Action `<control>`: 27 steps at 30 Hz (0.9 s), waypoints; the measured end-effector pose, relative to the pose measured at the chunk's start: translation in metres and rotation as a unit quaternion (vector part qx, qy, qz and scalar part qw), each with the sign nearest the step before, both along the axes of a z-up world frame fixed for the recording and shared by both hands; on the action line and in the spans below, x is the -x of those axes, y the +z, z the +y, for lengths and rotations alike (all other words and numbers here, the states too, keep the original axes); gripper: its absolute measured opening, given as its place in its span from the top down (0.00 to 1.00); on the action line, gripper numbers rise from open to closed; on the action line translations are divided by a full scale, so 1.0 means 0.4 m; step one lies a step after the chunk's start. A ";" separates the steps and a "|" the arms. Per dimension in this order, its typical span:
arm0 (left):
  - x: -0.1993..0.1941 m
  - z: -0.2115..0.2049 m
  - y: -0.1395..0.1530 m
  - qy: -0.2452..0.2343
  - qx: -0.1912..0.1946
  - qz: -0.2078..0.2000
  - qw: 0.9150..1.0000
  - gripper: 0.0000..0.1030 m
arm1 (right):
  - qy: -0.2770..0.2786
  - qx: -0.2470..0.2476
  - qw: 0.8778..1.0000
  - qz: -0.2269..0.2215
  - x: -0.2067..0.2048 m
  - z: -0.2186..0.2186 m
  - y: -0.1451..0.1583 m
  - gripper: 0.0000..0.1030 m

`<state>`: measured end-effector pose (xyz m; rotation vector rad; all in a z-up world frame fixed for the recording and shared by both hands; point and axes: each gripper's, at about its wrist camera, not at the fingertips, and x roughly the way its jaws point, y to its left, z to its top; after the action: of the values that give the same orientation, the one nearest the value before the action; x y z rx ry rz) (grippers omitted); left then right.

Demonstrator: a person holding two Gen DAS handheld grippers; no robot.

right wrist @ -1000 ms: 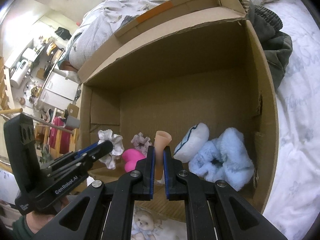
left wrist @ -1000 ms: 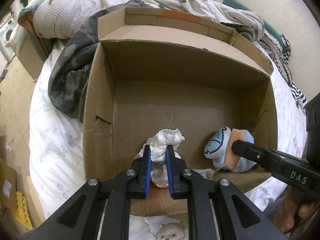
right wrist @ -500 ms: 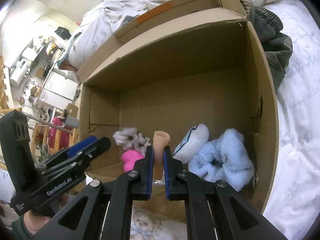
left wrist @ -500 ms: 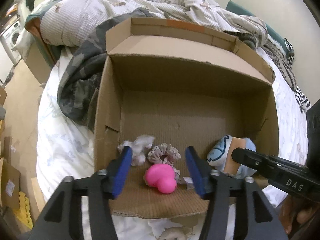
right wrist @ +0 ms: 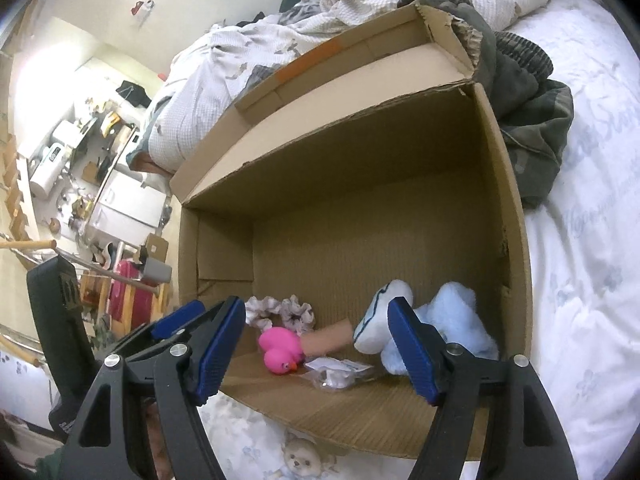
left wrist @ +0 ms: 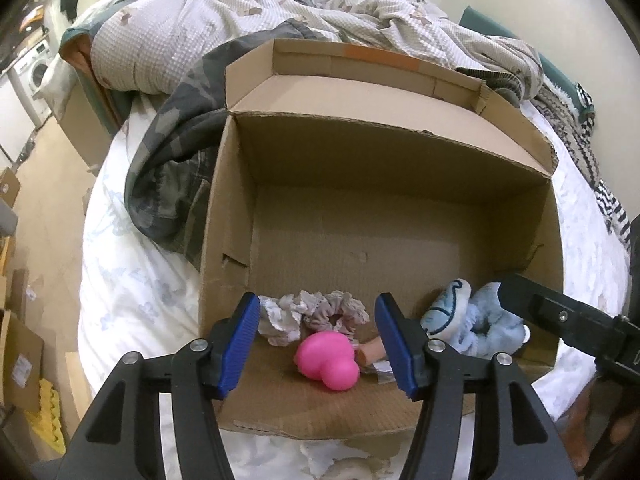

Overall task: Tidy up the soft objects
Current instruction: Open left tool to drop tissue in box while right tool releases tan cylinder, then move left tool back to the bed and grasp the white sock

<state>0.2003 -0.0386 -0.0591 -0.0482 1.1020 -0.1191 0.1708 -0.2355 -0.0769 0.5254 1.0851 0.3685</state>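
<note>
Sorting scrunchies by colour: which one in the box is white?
The white scrunchie, nearest the cardboard box left wall; the mauve-patterned scrunchie lies beside it, toward the middle.

Both wrist views look closely into 1 cardboard box point(left wrist: 400, 184).

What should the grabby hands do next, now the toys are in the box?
Probably lift both away. The left gripper and right gripper are open and empty, while the pink duck and tan tube already lie inside the cardboard box.
</note>
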 end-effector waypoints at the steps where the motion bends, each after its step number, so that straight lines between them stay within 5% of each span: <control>1: 0.001 0.002 0.000 0.001 -0.002 -0.001 1.000 0.45 | 0.001 0.001 1.000 0.000 0.000 0.002 0.001 0.24; 27: 0.129 0.098 0.063 0.042 -0.010 -0.023 0.999 0.45 | 0.014 0.059 0.998 -0.024 0.087 0.031 0.033 0.24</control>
<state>0.1489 0.0005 -0.0339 -0.0744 1.0545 -0.0341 0.1360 -0.2233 -0.0635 0.3942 1.0616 0.3376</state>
